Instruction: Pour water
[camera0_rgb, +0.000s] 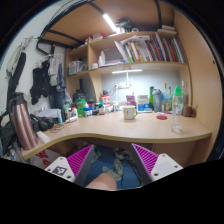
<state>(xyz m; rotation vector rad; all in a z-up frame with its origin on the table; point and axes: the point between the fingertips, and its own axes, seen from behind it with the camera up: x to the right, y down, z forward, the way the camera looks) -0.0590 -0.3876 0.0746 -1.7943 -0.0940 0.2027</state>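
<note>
My gripper (112, 150) is open and empty, held low in front of the wooden desk (120, 130). Its magenta pads (80, 159) stand wide apart with only a person's knee (103, 181) between them. A tall brown metal flask (22, 121) stands on the desk well beyond and to the left of the fingers. A small pale cup (130, 112) stands mid-desk beyond the fingers. A clear plastic bottle (179, 99) stands at the back right. A small clear dish or glass (177, 128) sits near the desk's right front.
Bottles, jars and small items (90, 104) crowd the back of the desk. Bookshelves (140, 50) with books rise above it, lit by a strip lamp (126, 71). Dark gear hangs on the wall at the left (40, 80). The desk's front edge lies just beyond the fingertips.
</note>
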